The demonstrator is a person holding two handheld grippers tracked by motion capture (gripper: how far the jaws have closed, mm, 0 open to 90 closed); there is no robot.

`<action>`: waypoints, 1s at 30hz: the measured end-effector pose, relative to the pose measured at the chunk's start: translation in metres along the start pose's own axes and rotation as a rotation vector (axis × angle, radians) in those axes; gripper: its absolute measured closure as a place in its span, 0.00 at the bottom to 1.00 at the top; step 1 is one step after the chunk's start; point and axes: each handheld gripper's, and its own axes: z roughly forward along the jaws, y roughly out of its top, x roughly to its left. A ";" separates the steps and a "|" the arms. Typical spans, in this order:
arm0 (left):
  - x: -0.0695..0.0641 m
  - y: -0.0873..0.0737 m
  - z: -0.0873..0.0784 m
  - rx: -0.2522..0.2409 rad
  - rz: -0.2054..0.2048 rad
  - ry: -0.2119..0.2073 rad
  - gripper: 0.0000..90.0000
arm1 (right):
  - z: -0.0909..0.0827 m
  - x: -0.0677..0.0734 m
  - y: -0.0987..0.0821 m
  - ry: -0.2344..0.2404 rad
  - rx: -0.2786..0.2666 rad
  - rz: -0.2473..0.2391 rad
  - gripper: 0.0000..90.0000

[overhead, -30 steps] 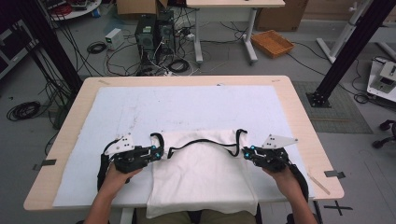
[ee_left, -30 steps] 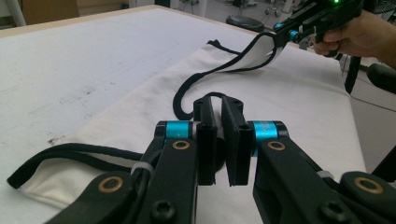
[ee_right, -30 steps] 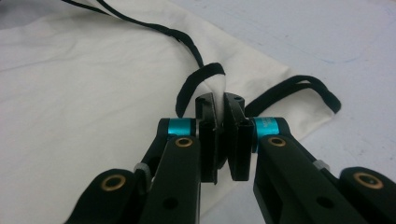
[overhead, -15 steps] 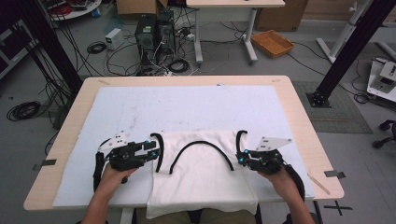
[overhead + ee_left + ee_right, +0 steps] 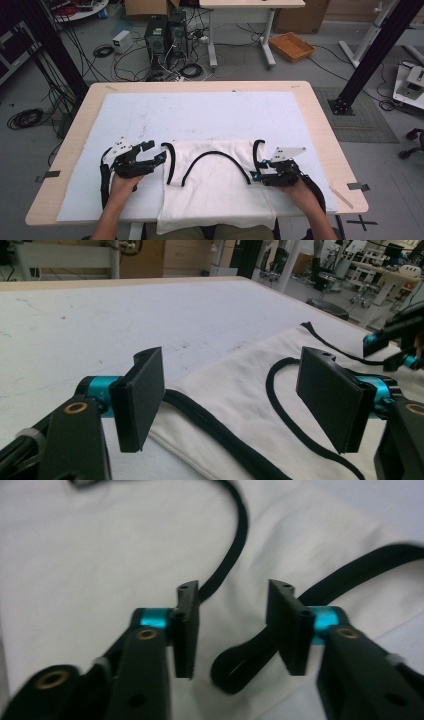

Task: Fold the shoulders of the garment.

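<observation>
A white sleeveless top (image 5: pixel 215 192) with black trim lies flat on the white mat (image 5: pixel 200 115), its hem hanging over the table's near edge. The neckline trim (image 5: pixel 215 155) forms an arch. My left gripper (image 5: pixel 155 152) is at the top's left armhole trim (image 5: pixel 171 162); its jaws have just been opening and stand open, the trim (image 5: pixel 220 432) lying untouched below them (image 5: pixel 235 390). My right gripper (image 5: pixel 254 172) is at the right armhole trim (image 5: pixel 256 150); its jaws (image 5: pixel 235 625) have also just been opening, with a loop of black trim (image 5: pixel 235 672) lying loose beneath.
The wooden table (image 5: pixel 325 135) borders the mat on all sides. Beyond its far edge the floor holds computer towers (image 5: pixel 162 35), cables, an orange tray (image 5: pixel 291 46) and black frame posts (image 5: pixel 360 65). The mat's far half is bare.
Both grippers were shut on the top's armhole edges and are now open. The stretched neckline trim has relaxed into an arch. The left hand has shifted slightly left.
</observation>
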 end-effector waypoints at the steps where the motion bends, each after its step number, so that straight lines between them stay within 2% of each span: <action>1: 0.001 0.000 0.000 0.003 0.006 0.004 0.28 | -0.003 -0.003 0.001 -0.039 -0.033 0.009 0.41; 3: 0.002 -0.001 0.001 0.001 0.017 0.021 0.28 | -0.006 -0.009 0.003 -0.123 -0.081 0.028 0.32; 5: 0.004 -0.001 0.001 -0.003 0.018 0.034 0.28 | -0.007 -0.016 0.003 -0.202 -0.103 0.057 0.22; 7: 0.006 -0.001 0.000 -0.004 0.034 0.050 0.28 | -0.008 -0.021 0.003 -0.235 -0.113 0.092 0.21; 9: 0.007 -0.001 -0.001 -0.003 0.059 0.068 0.28 | -0.010 -0.024 0.002 -0.258 -0.119 0.102 0.21; 17: 0.013 -0.001 -0.009 -0.020 0.043 0.082 0.28 | -0.018 -0.033 -0.001 -0.288 -0.129 0.119 0.21; 23: 0.014 -0.002 -0.016 -0.033 0.026 0.096 0.28 | -0.024 -0.037 -0.006 -0.333 -0.131 0.134 0.21; 30: 0.015 -0.001 -0.013 -0.049 0.030 0.110 0.28 | -0.034 -0.038 -0.014 -0.331 -0.134 0.159 0.21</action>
